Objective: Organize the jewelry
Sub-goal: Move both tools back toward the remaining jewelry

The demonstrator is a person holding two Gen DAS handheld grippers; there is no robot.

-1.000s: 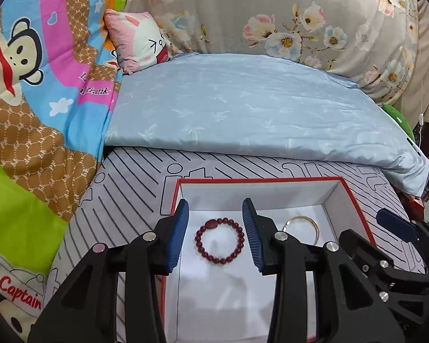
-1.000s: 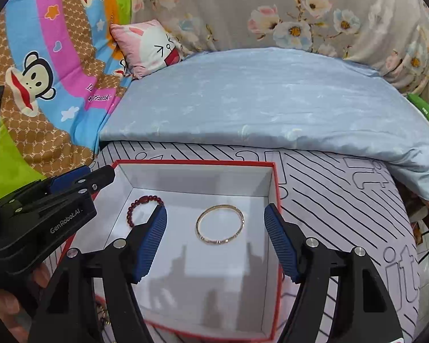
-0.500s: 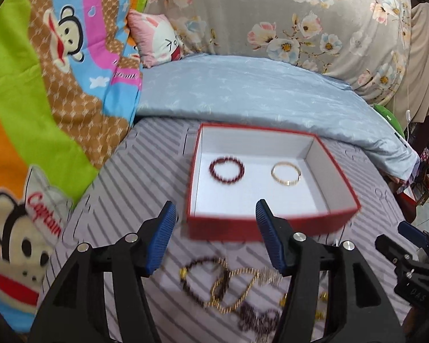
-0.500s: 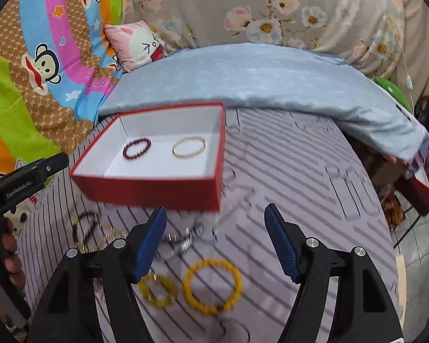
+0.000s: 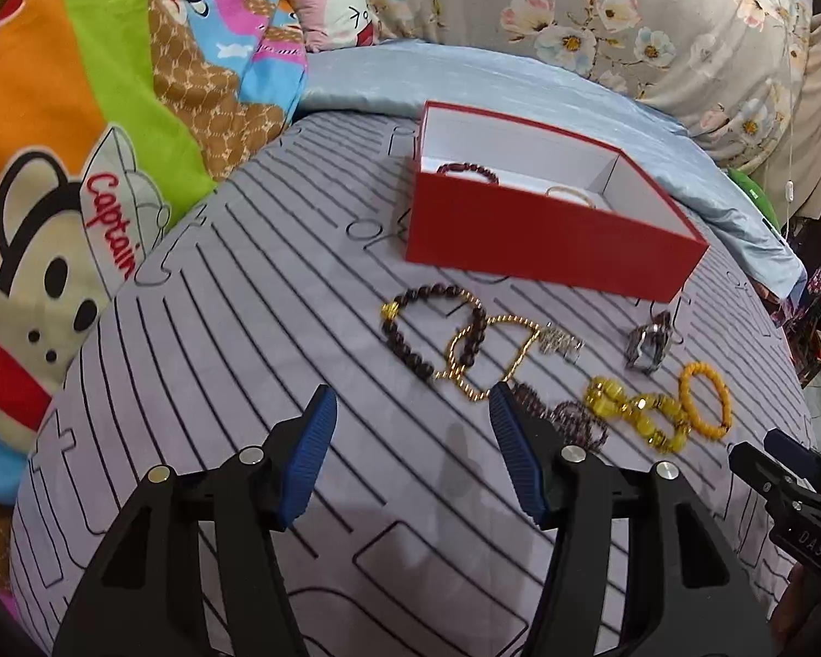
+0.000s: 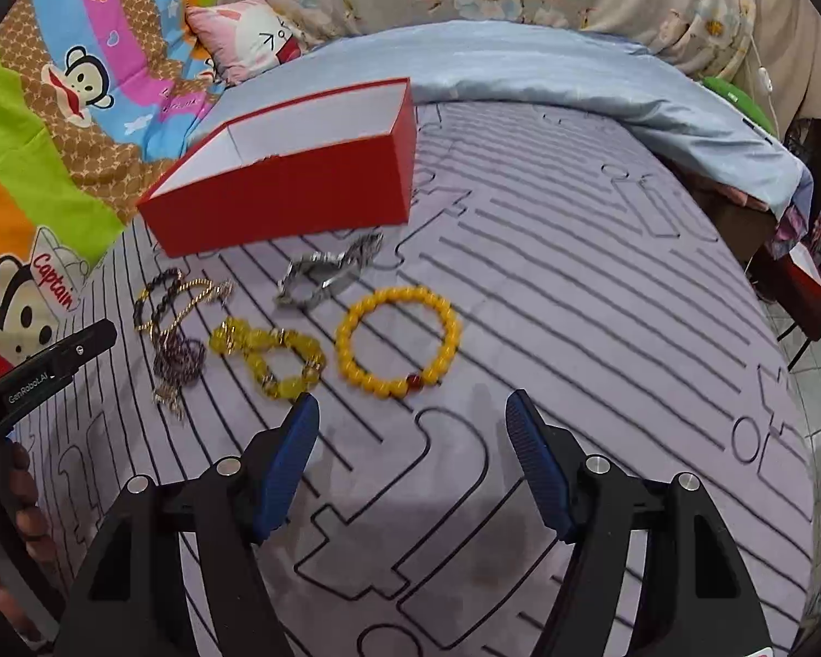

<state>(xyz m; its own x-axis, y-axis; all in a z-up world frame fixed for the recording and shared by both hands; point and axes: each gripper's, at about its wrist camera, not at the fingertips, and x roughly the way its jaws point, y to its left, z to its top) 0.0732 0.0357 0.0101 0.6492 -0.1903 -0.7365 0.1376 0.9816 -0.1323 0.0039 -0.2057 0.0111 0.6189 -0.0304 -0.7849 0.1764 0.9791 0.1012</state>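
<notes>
A red box (image 5: pixel 547 235) with a white inside holds a dark red bead bracelet (image 5: pixel 468 169) and a thin gold bangle (image 5: pixel 569 192). The box also shows in the right wrist view (image 6: pixel 284 191). In front of it on the striped mat lie a dark bead bracelet (image 5: pixel 410 339), a gold chain (image 5: pixel 498 356), a silver piece (image 6: pixel 323 274), a yellow crystal bracelet (image 6: pixel 271 353) and a yellow bead bracelet (image 6: pixel 399 342). My left gripper (image 5: pixel 410 438) is open and empty, just short of the chain. My right gripper (image 6: pixel 410 438) is open and empty, just short of the yellow bead bracelet.
A pale blue pillow (image 6: pixel 547 65) lies behind the box. A bright cartoon blanket (image 5: pixel 82 137) rises at the left. The mat's edge (image 6: pixel 782 383) drops off at the right, with a floor and a dark red box (image 6: pixel 804 284) beyond.
Both grippers have pulled back and down from over the box to low over the mat. The loose jewelry in front of the box has come into view. Both stay open.
</notes>
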